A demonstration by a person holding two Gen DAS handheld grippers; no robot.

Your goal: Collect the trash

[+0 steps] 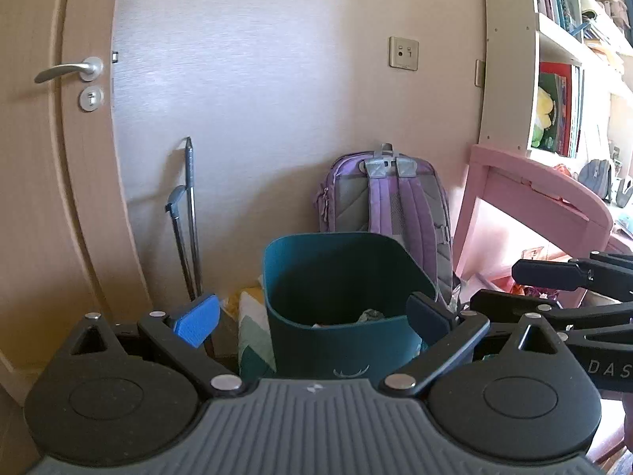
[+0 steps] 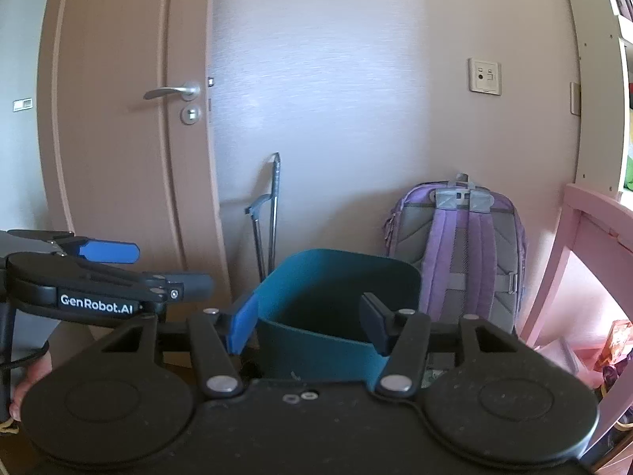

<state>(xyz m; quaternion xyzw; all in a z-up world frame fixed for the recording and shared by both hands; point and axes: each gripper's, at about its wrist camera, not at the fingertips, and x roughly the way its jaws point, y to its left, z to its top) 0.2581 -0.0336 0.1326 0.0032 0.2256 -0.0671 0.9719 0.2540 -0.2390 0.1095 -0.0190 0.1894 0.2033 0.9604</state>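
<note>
Bedroom corner, by the look of it, with a closed door, a plain wall and a pink desk off to one side. Closest to us, both sets of fingers are spread wide and carrying nothing: the left gripper [image 1: 313, 318] and the right gripper [image 2: 307, 322] each frame the same teal bin [image 1: 348, 277] straight ahead and a bit below.

In the left wrist view the bin's open mouth sits right between the pads, and we can see some crumpled trash [image 1: 370, 315] lying at the bottom. The right gripper pokes into that view from the right edge, so the two are side by side, just beside each other.

From the right wrist view the bin [image 2: 336, 304] is also dead centre, though its inside is too dark to make out.

We'd say neither hand is clearly nearer; both point at the bin about equally. No loose rubbish shows within reach, so whatever gets collected next is probably outside these views.

Behind the bin, a purple backpack [image 1: 389, 198] leans on the wall, and a folded metal frame [image 1: 186, 213] stands further left toward the door [image 1: 47, 158].
</note>
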